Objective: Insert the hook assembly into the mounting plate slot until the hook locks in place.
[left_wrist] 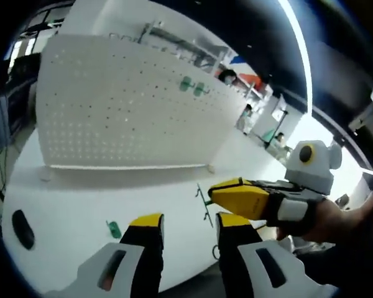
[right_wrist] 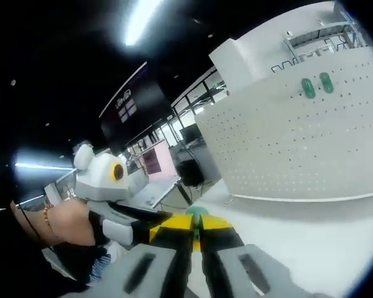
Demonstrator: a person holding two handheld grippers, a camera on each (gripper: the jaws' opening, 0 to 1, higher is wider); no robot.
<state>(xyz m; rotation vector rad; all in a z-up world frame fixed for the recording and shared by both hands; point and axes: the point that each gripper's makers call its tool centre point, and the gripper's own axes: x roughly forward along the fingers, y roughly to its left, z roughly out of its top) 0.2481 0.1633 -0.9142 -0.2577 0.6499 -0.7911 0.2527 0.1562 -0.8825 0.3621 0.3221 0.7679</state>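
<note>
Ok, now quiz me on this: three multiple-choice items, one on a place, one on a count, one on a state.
1. The loose green clip lies: A) on the table in front of the pegboard; B) on the pegboard's top edge; C) inside a box.
2. Mounted green clips on the pegboard: A) one; B) two; C) four.
3. The right tongs are: A) wide open; B) shut on a screwdriver; C) shut on a green piece.
Answers: 1 A, it rests on the white tabletop. 2 B, a pair sits side by side. 3 C, green shows pinched between the yellow tips.
</note>
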